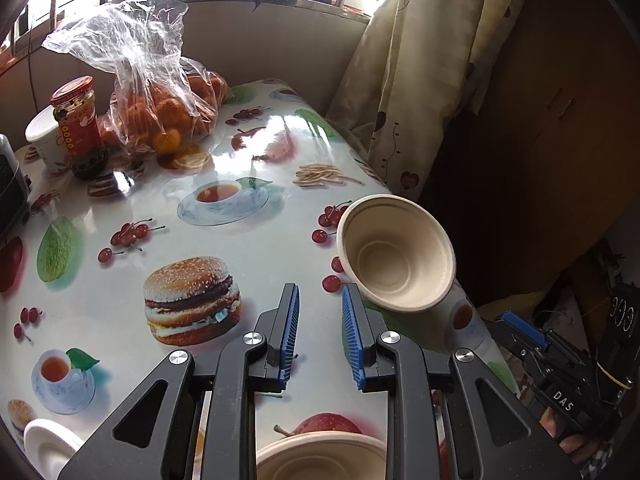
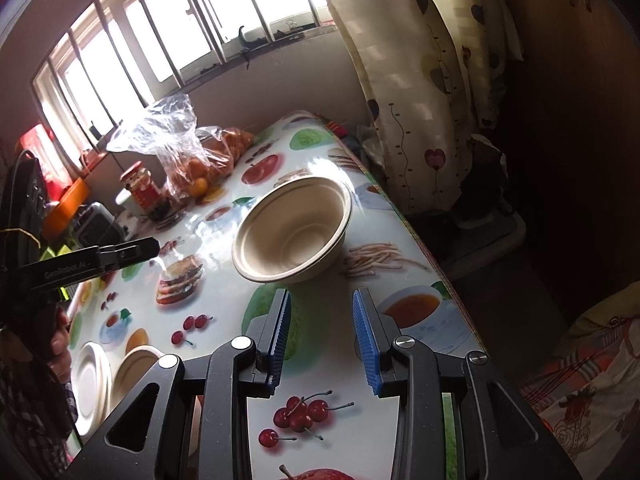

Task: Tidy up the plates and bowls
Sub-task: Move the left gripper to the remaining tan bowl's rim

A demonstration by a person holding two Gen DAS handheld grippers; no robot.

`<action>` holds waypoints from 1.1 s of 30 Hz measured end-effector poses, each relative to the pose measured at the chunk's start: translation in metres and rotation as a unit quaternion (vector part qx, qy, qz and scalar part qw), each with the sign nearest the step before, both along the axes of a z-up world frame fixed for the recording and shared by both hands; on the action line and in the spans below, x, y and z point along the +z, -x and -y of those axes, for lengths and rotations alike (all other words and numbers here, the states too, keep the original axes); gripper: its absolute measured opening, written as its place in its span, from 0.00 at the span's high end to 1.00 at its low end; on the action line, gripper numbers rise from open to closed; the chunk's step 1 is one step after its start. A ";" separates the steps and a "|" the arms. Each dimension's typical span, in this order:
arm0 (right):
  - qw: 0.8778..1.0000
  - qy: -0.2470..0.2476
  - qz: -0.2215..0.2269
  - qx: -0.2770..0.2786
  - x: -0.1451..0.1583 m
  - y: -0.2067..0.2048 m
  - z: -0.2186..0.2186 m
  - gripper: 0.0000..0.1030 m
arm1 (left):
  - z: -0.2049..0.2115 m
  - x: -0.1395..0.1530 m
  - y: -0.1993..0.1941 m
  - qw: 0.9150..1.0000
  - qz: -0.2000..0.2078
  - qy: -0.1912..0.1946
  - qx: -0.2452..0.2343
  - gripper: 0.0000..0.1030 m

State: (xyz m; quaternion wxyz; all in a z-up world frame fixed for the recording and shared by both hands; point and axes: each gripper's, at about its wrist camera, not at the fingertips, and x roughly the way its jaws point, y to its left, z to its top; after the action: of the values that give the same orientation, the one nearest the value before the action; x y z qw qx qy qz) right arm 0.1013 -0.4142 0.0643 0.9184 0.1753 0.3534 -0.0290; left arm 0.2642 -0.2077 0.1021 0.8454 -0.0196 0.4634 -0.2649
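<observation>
A beige paper bowl (image 1: 396,254) stands near the table's right edge; in the right wrist view (image 2: 294,228) it sits just beyond my fingertips. My right gripper (image 2: 322,306) is open and empty, apart from the bowl. My left gripper (image 1: 320,300) is open and empty, the bowl just right of its right fingertip. A second beige bowl (image 1: 320,456) lies under the left gripper; it also shows in the right wrist view (image 2: 134,368), beside a stack of white plates (image 2: 90,384). The plates also show at the lower left in the left wrist view (image 1: 48,446).
A fruit-print tablecloth (image 1: 240,240) covers the table. At the far left stand a bag of oranges (image 1: 168,116), a red-lidded jar (image 1: 78,120) and a white cup (image 1: 44,140). A curtain (image 1: 408,80) hangs past the right edge. A dark appliance (image 2: 94,222) stands left.
</observation>
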 end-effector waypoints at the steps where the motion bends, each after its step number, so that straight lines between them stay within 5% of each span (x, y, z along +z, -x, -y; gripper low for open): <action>1: 1.000 0.000 0.000 0.001 0.000 -0.003 0.001 0.70 | 0.002 -0.001 -0.005 1.000 -0.001 0.002 -0.002 0.77; 12: 1.000 -0.018 -0.010 0.008 -0.014 -0.033 0.014 0.70 | 0.027 -0.020 -0.052 0.999 -0.025 -0.006 -0.020 0.77; 33: 0.999 -0.044 -0.022 0.009 -0.033 -0.064 0.024 0.70 | 0.054 -0.050 -0.080 0.997 -0.067 -0.002 -0.044 0.77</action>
State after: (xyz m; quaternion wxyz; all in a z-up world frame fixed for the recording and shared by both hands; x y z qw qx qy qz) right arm 0.1655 -0.4386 0.0315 0.9020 0.2117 0.3762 -0.0087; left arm 0.3443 -0.2614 0.0517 0.8001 -0.0147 0.5197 -0.2993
